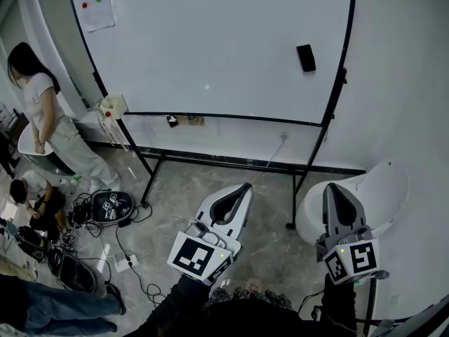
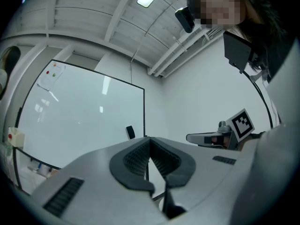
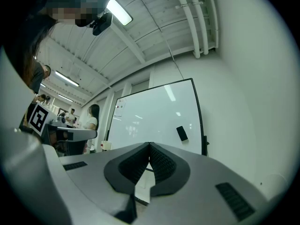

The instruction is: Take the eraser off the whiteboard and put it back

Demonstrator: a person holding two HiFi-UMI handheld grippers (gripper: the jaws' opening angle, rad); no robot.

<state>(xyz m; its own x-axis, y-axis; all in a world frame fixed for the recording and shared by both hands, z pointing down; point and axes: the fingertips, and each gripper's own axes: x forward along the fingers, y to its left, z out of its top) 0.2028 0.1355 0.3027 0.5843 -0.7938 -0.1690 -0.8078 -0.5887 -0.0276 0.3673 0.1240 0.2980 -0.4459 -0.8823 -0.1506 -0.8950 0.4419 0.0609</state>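
Both grippers sit low in the head view, held out ahead of you and roughly level, tips aimed up-frame at the whiteboard point(image 1: 210, 48). Your left gripper point(image 1: 244, 187) is lower centre, angled slightly right. Your right gripper point(image 1: 330, 187) is lower right, pointing nearly straight up the frame. The marker cubes face the camera, with your dark sleeves behind them at the bottom edge.

Fingers: the left jaws are pressed together at the tips with nothing between them. The right jaws are the same, tips meeting, nothing held.

Room: both grippers are well apart from the board, with floor point(image 1: 210, 188) between. The black stand legs point(image 1: 153, 180) splay out below the board's lower edge. The right leg's foot lands between your two grippers in the frame. A white rounded seat point(image 1: 382, 188) is just right of the right gripper, against the wall. Cables and gear point(image 1: 105, 209) clutter the lower left. A person in white point(image 1: 42, 111) stands at the left edge beside the board.

The eraser point(image 1: 306, 57) is a small dark rectangle stuck on the board face, upper right of the frame, near the board's right edge. Its long side is roughly vertical, slightly tilted. In the left gripper view it shows just above and left of the jaw tips. In the right gripper view it's above and right of them. The board is otherwise blank apart from a paper sheet point(image 1: 95, 2) with coloured dots at its upper left corner.
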